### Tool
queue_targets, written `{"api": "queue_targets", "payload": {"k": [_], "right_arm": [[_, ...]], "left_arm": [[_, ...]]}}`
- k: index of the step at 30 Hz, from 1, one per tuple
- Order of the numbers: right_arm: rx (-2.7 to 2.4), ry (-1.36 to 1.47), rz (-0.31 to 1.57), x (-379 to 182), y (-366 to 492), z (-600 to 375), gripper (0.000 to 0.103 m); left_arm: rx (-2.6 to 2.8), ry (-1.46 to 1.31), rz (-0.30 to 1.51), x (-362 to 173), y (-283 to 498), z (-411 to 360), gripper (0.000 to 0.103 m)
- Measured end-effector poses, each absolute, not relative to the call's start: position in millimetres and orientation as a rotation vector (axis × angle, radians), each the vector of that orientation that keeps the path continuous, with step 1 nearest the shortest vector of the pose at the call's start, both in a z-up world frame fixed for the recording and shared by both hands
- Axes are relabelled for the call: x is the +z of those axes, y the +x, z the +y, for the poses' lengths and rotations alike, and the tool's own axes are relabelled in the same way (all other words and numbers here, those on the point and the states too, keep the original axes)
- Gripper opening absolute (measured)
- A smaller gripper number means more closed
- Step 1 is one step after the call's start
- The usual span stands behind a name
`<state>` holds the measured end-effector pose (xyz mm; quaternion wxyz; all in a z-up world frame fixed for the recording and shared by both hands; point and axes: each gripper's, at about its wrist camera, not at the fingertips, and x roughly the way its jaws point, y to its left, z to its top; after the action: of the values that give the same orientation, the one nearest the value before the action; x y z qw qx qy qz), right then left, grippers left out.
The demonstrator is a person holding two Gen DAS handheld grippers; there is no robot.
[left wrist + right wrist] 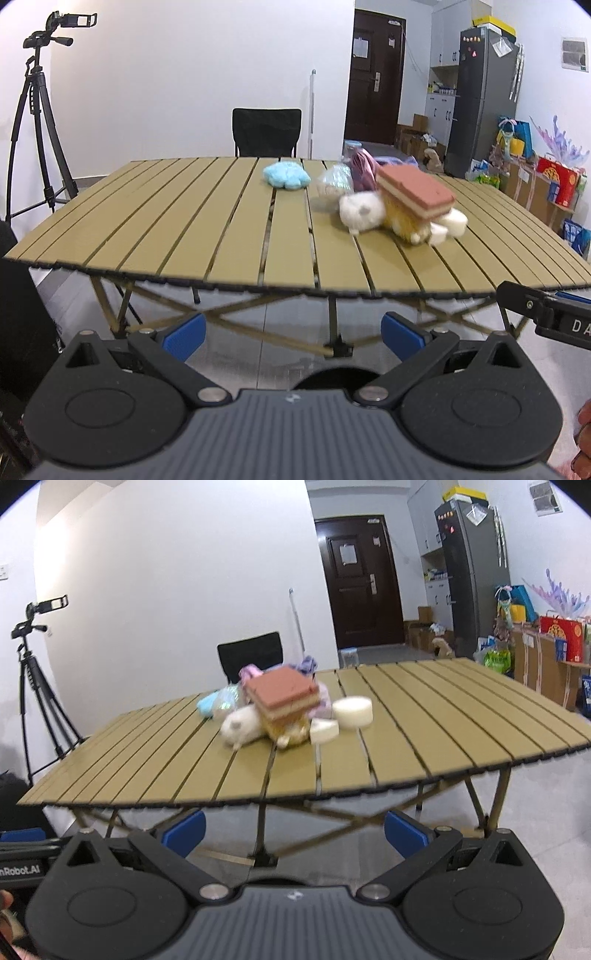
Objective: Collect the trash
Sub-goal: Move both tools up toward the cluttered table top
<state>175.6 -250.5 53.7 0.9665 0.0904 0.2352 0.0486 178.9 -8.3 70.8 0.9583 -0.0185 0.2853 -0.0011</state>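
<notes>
This is a lived-in flat, used here as a recording room. A fridge (480, 103) with magnets stands by white kitchen cupboards (441, 107) near a dark entrance door (373, 74), and gift bags (557, 181) and cardboard boxes (412, 138) crowd the wall. A folding slatted table (207, 221), a black chair (266, 131) and a camera tripod (35, 122) fill the bare white room.

Beyond the counter (155, 225) I see a black chair (266, 132) against the white wall and a tripod (33, 122) with a camera standing off to the left. To the right I see a dark door (360, 583), a grey fridge (484, 99), and boxes and bags (546, 181) stacked along the wall.
</notes>
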Motion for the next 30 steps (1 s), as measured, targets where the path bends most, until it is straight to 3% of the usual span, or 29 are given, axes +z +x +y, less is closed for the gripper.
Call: {"api": "queue_targets", "payload": {"k": [21,30], "right_arm": [[0.112,0.036,0.31,62.2,346.9,-225.8,0.103],[0.131,0.011,0.392,52.2,399.1,-213.3,0.103]], "left_arm": [[0.002,-0.099,0.551,71.1,315.4,12.5,0.103],[0.039,-0.139,0.586,66.5,333.0,27.5,0.103]]}}
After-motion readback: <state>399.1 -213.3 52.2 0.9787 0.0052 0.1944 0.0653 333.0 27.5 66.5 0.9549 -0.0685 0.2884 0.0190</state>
